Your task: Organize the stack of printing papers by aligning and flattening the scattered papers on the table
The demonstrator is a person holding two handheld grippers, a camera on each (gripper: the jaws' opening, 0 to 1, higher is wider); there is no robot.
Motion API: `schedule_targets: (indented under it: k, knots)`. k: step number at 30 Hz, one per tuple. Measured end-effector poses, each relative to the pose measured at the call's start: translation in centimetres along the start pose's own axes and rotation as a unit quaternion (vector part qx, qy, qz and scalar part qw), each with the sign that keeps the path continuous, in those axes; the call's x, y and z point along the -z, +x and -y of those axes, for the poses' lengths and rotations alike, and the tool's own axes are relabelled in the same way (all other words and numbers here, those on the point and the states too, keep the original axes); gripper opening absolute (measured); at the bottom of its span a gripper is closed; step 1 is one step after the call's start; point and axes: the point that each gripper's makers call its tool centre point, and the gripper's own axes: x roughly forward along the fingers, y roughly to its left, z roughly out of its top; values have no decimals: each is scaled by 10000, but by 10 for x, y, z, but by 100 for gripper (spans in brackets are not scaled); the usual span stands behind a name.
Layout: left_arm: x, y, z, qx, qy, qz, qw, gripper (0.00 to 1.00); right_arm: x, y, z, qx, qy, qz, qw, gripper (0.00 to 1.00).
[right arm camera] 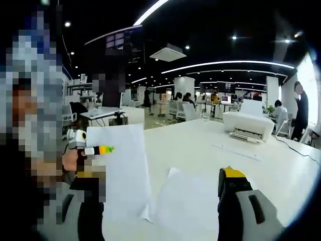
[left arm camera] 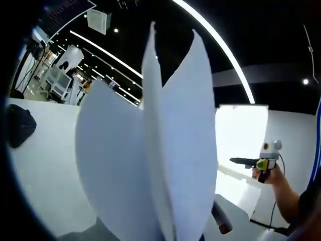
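Left gripper (right arm camera: 103,149) is clamping white printing paper sheets (left arm camera: 150,150), lifting them upright off the white table (left arm camera: 45,170); sheets are fanning apart at the top. Right gripper (right arm camera: 160,211) is hovering with jaws apart over another white sheet (right arm camera: 188,206) lying on the table. White printer (right arm camera: 248,125) is sitting further back.

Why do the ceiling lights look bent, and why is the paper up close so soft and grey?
In the left gripper view, the fisheye lens bows the ceiling light strip into an arc, and the held papers sit so near the lens that they blur and look shaded grey. In the right gripper view, the light strips curve too, while the printer on the white table stays fairly sharp.
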Motion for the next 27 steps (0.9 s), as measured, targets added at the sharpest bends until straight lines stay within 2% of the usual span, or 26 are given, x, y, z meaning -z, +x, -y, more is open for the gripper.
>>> schedule_targets:
  k: [10,27]
  knots:
    - [-1,0,-1,3,-25,14,10000,6,10,-19,6,163,158,56,9997,90]
    - [-1,0,-2,-13,-44,20,10000,6,28,-36,14,330,303,-10,9990,90]
